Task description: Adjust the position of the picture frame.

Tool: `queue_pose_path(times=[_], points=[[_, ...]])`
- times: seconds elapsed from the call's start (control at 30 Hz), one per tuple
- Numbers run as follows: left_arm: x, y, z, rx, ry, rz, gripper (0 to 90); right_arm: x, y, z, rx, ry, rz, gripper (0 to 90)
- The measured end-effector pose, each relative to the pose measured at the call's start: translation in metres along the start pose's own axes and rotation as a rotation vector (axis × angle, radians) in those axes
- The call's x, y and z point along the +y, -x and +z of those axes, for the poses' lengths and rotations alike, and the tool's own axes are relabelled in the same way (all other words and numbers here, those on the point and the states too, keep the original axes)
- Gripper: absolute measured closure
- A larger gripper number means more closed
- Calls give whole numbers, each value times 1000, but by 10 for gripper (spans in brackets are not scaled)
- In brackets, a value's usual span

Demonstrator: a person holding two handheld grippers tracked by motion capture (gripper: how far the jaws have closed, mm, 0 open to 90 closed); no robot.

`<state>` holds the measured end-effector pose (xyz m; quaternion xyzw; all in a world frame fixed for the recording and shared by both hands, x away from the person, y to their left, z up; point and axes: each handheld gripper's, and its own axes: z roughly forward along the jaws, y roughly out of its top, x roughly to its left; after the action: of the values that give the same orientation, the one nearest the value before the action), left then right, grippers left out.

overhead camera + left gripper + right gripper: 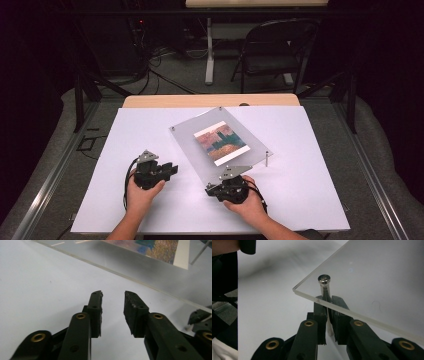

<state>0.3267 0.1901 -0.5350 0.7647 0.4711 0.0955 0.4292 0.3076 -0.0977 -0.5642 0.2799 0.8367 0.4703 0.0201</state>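
One standoff pin [324, 287] is clamped by the right gripper [328, 315] under the acrylic frame [190, 132] corner; left gripper [113, 312] held apart, empty (remaining fixings undetermined)

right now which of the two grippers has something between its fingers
The right gripper: its fingers pinch the metal standoff pin at the acrylic panel corner nearest the person. The left gripper is open over bare table.
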Motion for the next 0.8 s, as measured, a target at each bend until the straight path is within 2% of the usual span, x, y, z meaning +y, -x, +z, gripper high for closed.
queue_pose_path(times=[0.07, 0.13, 0.23, 0.3, 0.43, 0.53, 0.63, 0.7, 0.8], points=[[-4, 3, 0, -8, 4, 9, 622, -1, 1, 0, 3, 7, 3, 796], [-7, 7, 0, -12, 6, 18, 590, 0, 0, -3, 8, 8, 2, 722], [-10, 12, 1, -15, 15, 46, 536, -1, -3, -10, -10, 0, -28, 600], [-12, 16, 1, -20, 8, 66, 519, -3, -4, -16, -23, -8, -43, 555], [-14, 23, 3, -40, 8, 84, 489, -6, -2, -30, -36, 5, -21, 473], [-16, 29, 4, -50, 19, 107, 463, -9, 0, -40, -49, 6, -7, 468], [-18, 35, 7, -79, -9, 140, 445, -13, 2, -51, -78, -9, -7, 461], [-18, 39, 10, -68, -31, 161, 435, -16, 5, -60, -100, 0, -3, 460], [-20, 43, 14, -80, -42, 169, 438, -19, 11, -73, -130, 19, 11, 464]])
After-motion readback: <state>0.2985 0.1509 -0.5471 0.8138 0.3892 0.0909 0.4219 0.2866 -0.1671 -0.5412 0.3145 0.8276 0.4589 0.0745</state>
